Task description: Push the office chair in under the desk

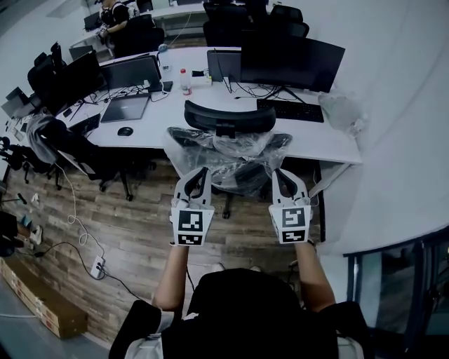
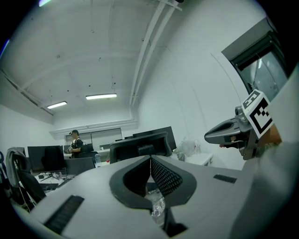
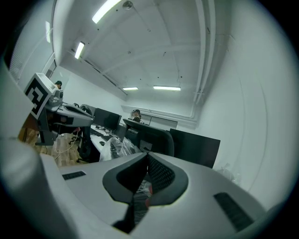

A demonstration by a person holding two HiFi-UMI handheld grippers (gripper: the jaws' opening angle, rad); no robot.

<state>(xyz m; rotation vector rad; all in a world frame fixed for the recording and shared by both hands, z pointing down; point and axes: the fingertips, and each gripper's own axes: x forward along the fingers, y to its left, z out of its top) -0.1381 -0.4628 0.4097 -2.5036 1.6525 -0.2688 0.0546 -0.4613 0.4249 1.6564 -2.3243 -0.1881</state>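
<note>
**Head view with both gripper views.** Left gripper (image 1: 199,174): jaws closed, the ribbed pads meeting at the tip with nothing pinched between them. It is held roughly level, and the left marker cube (image 1: 191,226) faces the camera. Right gripper (image 1: 283,175): jaws likewise closed tip to tip and empty. It sits parallel to the left one and well apart from it, with the right marker cube (image 1: 295,223) turned upward.

Both tips reach the clear plastic wrap (image 1: 231,158) draped over the back of the office chair (image 1: 229,117), one tip towards each side of the backrest. Whether they press on the wrap cannot be told. In each gripper view, crumpled plastic shows through the opening behind the pads.

The chair stands directly ahead of the grippers with its back towards the person. Its curved black headrest overlaps the front edge of the white desk (image 1: 316,147). The wrapped backrest is on the person's side of that edge, and the base shows on the wooden floor (image 1: 140,224).

- **On the desk beyond the chair:** a dark monitor (image 1: 291,63) with a black keyboard (image 1: 290,110) in front of it.
- **Further left on the desk:** a bottle (image 1: 185,80), a closed laptop (image 1: 125,109) and a mouse (image 1: 125,131).
- **At the desk's left end:** a second chair (image 1: 70,144).
- **On the floor at left:** a power strip (image 1: 97,266) with trailing cables.
- **On the right:** a white wall (image 1: 400,105).
- **At a far desk:** a person (image 1: 112,15)
</note>
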